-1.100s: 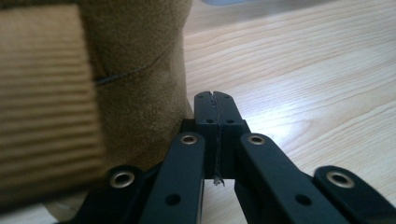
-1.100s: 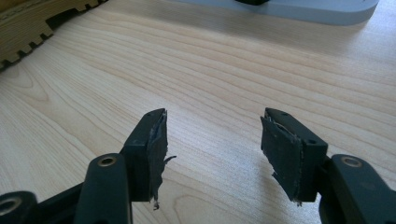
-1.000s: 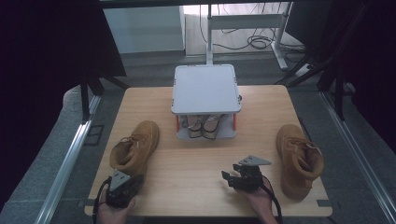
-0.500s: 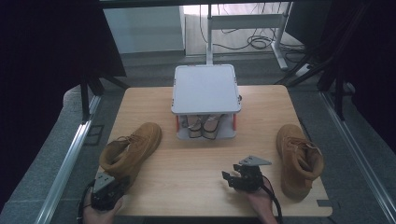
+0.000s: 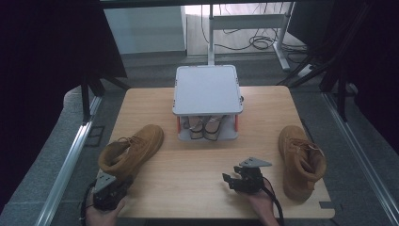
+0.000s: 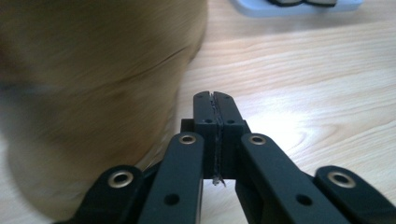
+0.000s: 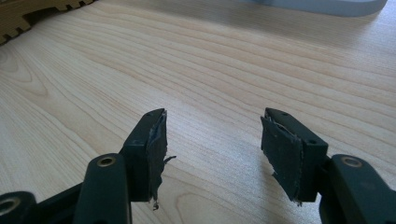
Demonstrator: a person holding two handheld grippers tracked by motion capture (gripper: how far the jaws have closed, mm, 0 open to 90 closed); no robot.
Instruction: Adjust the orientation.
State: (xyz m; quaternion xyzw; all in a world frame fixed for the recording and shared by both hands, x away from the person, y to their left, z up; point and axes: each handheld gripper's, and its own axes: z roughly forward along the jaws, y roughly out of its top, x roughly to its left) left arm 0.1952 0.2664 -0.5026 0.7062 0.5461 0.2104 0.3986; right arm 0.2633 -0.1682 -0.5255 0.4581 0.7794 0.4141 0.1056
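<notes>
- Boot [image 5: 134, 151] is lying just beside the left gripper [image 5: 109, 189], whose jaws are pressed together on nothing.
- Right gripper [image 5: 243, 178] is held wide apart.
- Opening of the left jaws is probably needed next.

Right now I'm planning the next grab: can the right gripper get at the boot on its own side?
Probably yes. The right gripper is open, and bare table lies between it and the right boot, which lies beside it.

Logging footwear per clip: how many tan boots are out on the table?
2. One tan boot lies at the table's left, by the left gripper; the other at the right edge. The grey rack holds other shoes, partly hidden.
</notes>
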